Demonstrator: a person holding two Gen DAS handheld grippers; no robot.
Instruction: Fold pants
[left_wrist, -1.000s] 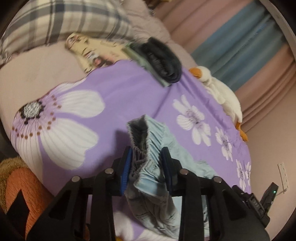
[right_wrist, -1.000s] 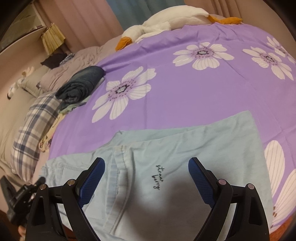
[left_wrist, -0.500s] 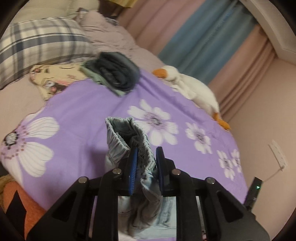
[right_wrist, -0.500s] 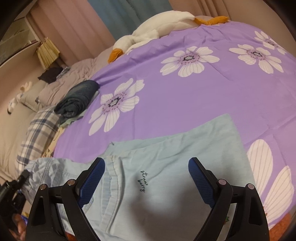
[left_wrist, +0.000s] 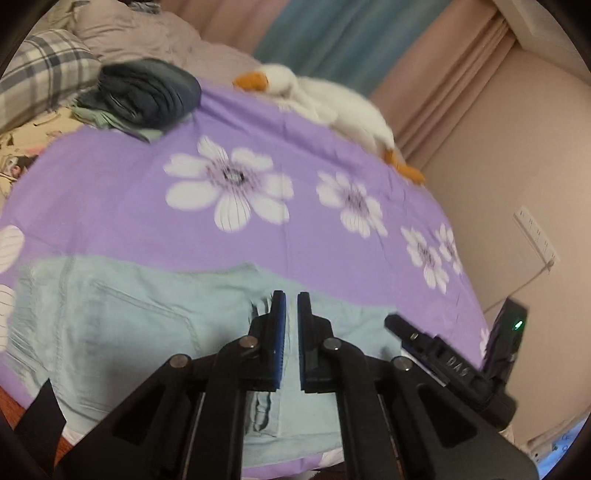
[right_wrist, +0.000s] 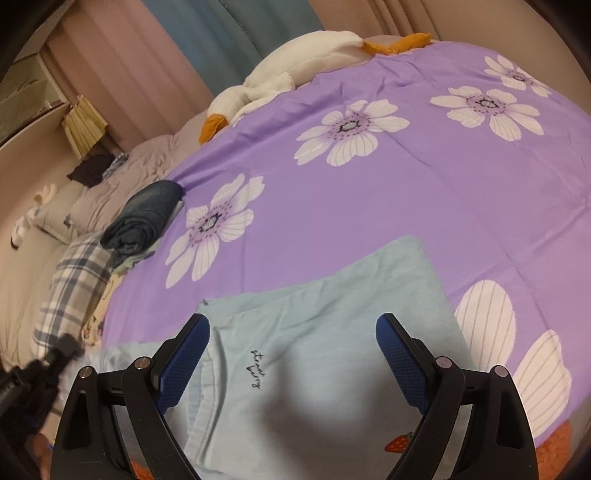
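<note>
Left tool (left_wrist: 288, 299) has its ribbed blue pads nearly together, nothing between them; right tool (right_wrist: 291, 332) is spread wide. Both hover over soft pale-blue pants (right_wrist: 332, 332) lying flat at the near edge of the bed (right_wrist: 406, 184), on its purple flowered cover.

The left wrist view is motion-blurred. The left gripper (left_wrist: 288, 299) covers the middle of the light blue pants (left_wrist: 110, 317), so whether its nearly touching fingers pinch any cloth cannot be told. In the right wrist view, the pants (right_wrist: 314, 350) run off the bottom edge, and the left gripper (right_wrist: 44, 365) is a dark smear at the left edge.
</note>
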